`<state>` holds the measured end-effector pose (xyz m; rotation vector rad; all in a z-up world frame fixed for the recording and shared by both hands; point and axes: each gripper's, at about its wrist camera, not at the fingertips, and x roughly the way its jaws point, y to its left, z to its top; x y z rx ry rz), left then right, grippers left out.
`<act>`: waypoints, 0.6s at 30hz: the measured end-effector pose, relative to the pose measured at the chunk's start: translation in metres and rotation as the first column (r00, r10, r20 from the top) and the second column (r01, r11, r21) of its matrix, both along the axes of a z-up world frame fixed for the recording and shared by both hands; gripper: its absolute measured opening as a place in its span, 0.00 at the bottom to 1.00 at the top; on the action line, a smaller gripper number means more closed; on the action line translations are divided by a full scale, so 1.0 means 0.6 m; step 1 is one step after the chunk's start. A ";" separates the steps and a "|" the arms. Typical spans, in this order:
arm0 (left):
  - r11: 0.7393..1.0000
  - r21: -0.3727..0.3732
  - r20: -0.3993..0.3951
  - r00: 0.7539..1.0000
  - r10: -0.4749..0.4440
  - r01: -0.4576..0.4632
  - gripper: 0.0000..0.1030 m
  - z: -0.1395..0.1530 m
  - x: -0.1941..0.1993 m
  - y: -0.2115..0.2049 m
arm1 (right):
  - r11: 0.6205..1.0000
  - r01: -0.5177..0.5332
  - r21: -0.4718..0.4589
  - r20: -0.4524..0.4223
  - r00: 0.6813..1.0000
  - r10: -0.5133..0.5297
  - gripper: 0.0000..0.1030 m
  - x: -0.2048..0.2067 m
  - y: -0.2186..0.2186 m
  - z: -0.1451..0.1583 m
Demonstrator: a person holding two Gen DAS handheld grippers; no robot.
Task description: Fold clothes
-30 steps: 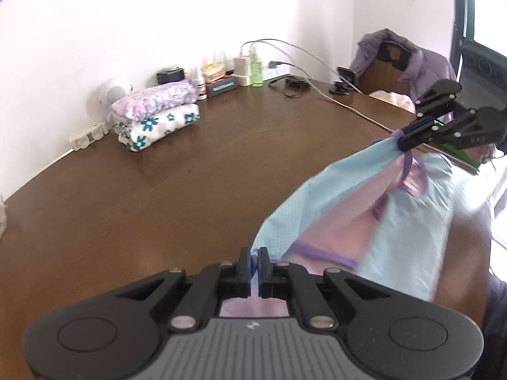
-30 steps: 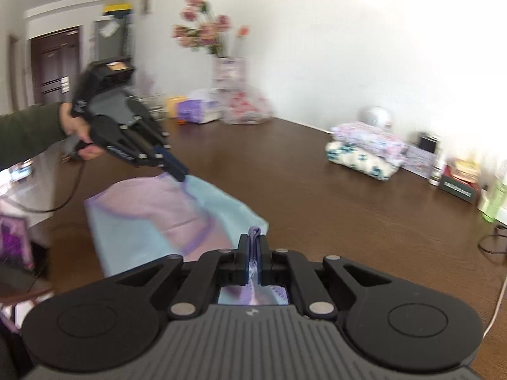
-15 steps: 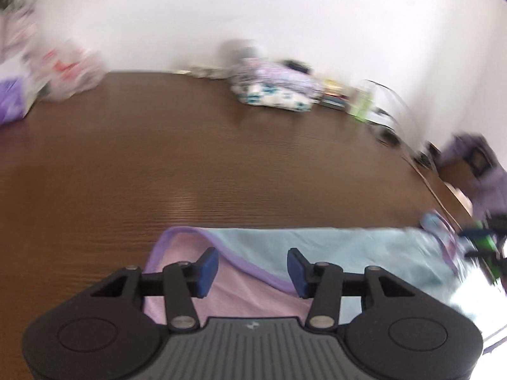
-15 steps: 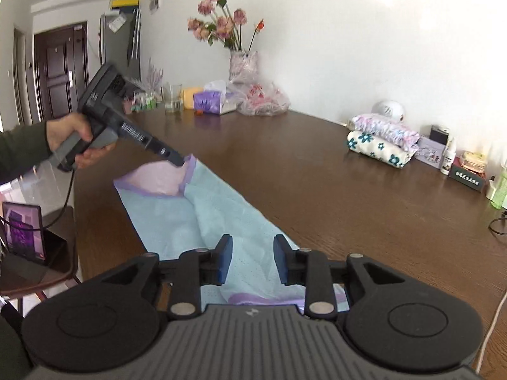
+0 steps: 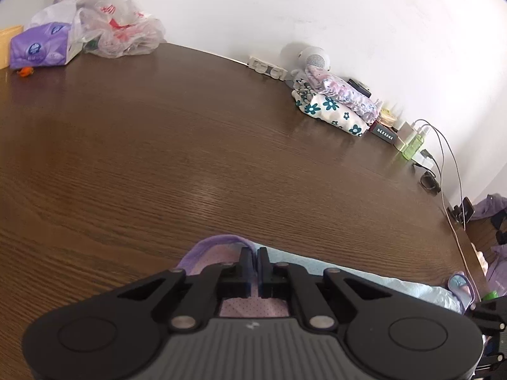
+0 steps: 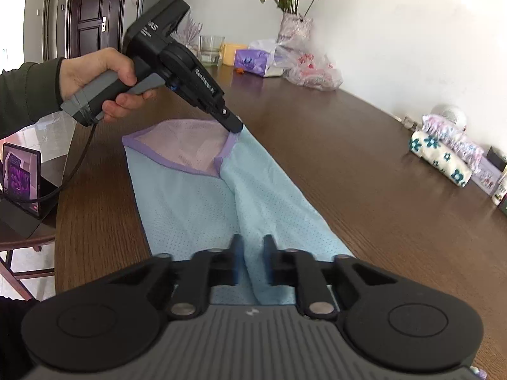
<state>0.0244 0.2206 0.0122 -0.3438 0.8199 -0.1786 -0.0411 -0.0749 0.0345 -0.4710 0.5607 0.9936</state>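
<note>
Blue mesh garment (image 6: 202, 196) with purple trim lay stretched lengthwise along the near edge of the brown table (image 5: 158, 145), its pink inner side exposed at the far end. Nearest my right wrist camera, the right tongs (image 6: 252, 259) stood released, their fingers (image 6: 236, 261) apart on either side of a raised fold of the blue cloth without pinching it. At the garment's far end, I held the left tongs (image 6: 236, 126) clenched on the purple-trimmed corner; my left wrist view showed these left tongs (image 5: 255, 267) pressed together on that purple edge of the garment (image 5: 218, 243). Farther across the table, well apart from the garment, a stack of folded floral clothes (image 6: 443, 155) rested near the wall. Beyond, at the table's far end, stood a tissue pack (image 6: 253, 61), plastic bags (image 6: 310, 69) and a vase of flowers (image 6: 294, 25).
</note>
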 end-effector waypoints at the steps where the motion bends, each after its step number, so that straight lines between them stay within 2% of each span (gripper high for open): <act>1: 1.000 -0.003 -0.001 1.000 -0.003 0.003 0.02 -0.001 -0.001 0.001 | 1.000 0.003 0.006 -0.003 1.000 -0.003 0.01 0.001 -0.002 0.000; 6: 1.000 0.013 -0.001 1.000 -0.012 0.012 0.02 -0.002 -0.001 0.000 | 0.994 -0.036 0.100 -0.036 0.999 0.040 0.00 -0.007 -0.039 0.033; 10: 0.999 0.031 0.002 1.000 -0.027 0.027 0.02 0.000 -0.003 -0.004 | 0.999 -0.042 -0.004 -0.030 0.999 0.042 0.01 -0.012 -0.026 0.011; 11: 0.999 0.033 0.000 1.000 -0.029 0.029 0.04 0.002 -0.003 -0.004 | 0.999 -0.045 -0.018 -0.018 0.999 0.045 0.04 -0.016 -0.022 0.008; 14: 0.997 0.061 0.020 0.999 -0.046 0.045 0.16 0.019 -0.021 -0.008 | 0.998 -0.053 0.039 -0.012 0.998 0.054 0.11 -0.022 -0.030 0.021; 17: 0.993 0.085 0.076 0.993 -0.086 0.079 0.19 0.051 -0.052 -0.025 | 0.996 -0.010 0.084 0.012 1.000 0.009 0.24 -0.024 -0.060 0.043; 18: 0.989 0.093 0.108 0.987 -0.121 0.111 0.25 0.062 -0.062 -0.039 | 0.995 0.027 0.093 0.019 0.999 -0.029 0.25 -0.022 -0.074 0.049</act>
